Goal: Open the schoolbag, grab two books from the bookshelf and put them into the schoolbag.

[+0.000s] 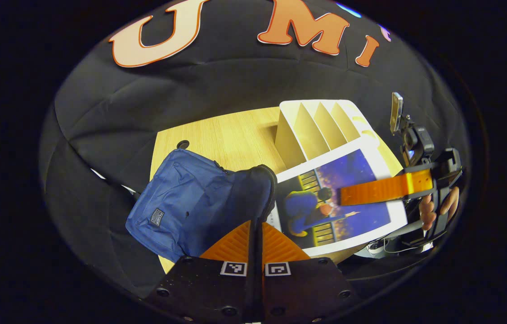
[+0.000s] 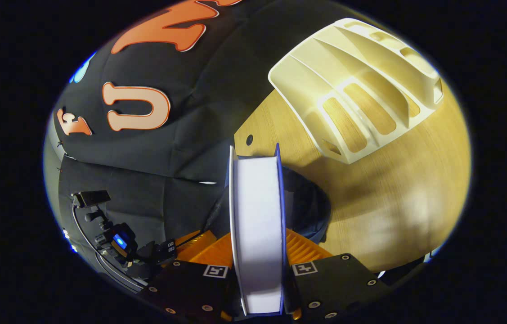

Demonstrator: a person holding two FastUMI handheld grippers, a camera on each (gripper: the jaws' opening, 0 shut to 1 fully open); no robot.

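Holding one book at the schoolbag's mouth

My right tongs [image 2: 257, 252] clamp one book [image 2: 257, 225] edge-on. Just ahead of them gapes the blue schoolbag [image 1: 190, 202]. My left tongs [image 1: 255, 238] are pinched closed on its rim. One white bookshelf [image 2: 356, 99] stands beyond on the counter [image 2: 392, 202], with four slots that I count.

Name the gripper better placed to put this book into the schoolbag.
Right. The right gripper is clamped on the book, just above the schoolbag. The left gripper pinches the bag's opening edge.
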